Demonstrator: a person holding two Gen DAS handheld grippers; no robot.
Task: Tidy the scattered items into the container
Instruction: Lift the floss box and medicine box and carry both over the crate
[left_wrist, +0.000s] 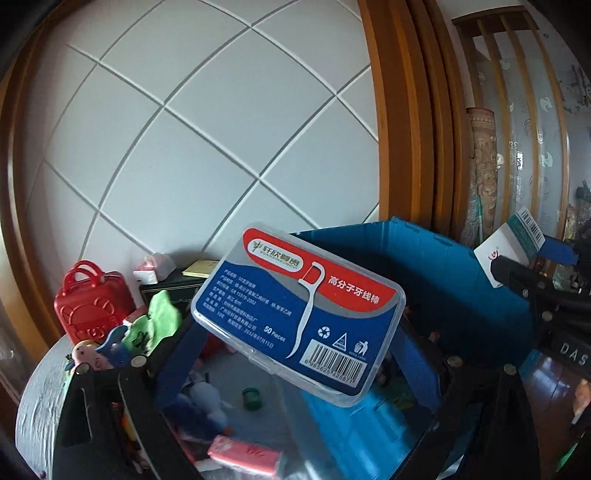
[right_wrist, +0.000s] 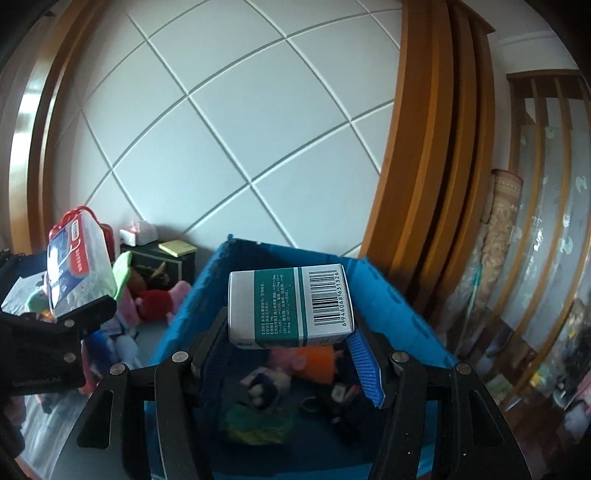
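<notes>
Now, left to right across the blue bin (right_wrist: 388, 295), taken as the landmark throughout.

Far left of the bin: red handbag-shaped case (left_wrist: 88, 306) and a heap of plush toys (right_wrist: 155, 299) on the grey tabletop (left_wrist: 37, 398), all outside the bin's left wall, all yet to be tidied.

Next, left gripper (left_wrist: 295, 354): clamped on the clear floss-pick box (left_wrist: 295, 314), blue fingers (left_wrist: 184, 354) pressing its two short ends. Box held flat-face-up and tilted, long axis running across the jaws, barcode corner lowest. Hanging left of the bin's left wall in the right wrist view, at most over that near-left rim in its own view, not yet squarely over the opening. Needs to travel rightward before letting go, by the look of it.

Then right gripper (right_wrist: 291, 354): closed on the white-and-green carton (right_wrist: 290, 306), gripped from below at its lower edge, long axis across the jaws, barcode end toward the bin's right wall. Sitting directly above the bin's interior, with soft toys (right_wrist: 295, 362) and small bits already lying on the floor below.

So, right side nearer and better placed: straight drop into the bin looks available. Left side likely second, with a short shift toward the bin's middle first. Risk worth watching: floss-pick box clipping the left rim if released early.
</notes>
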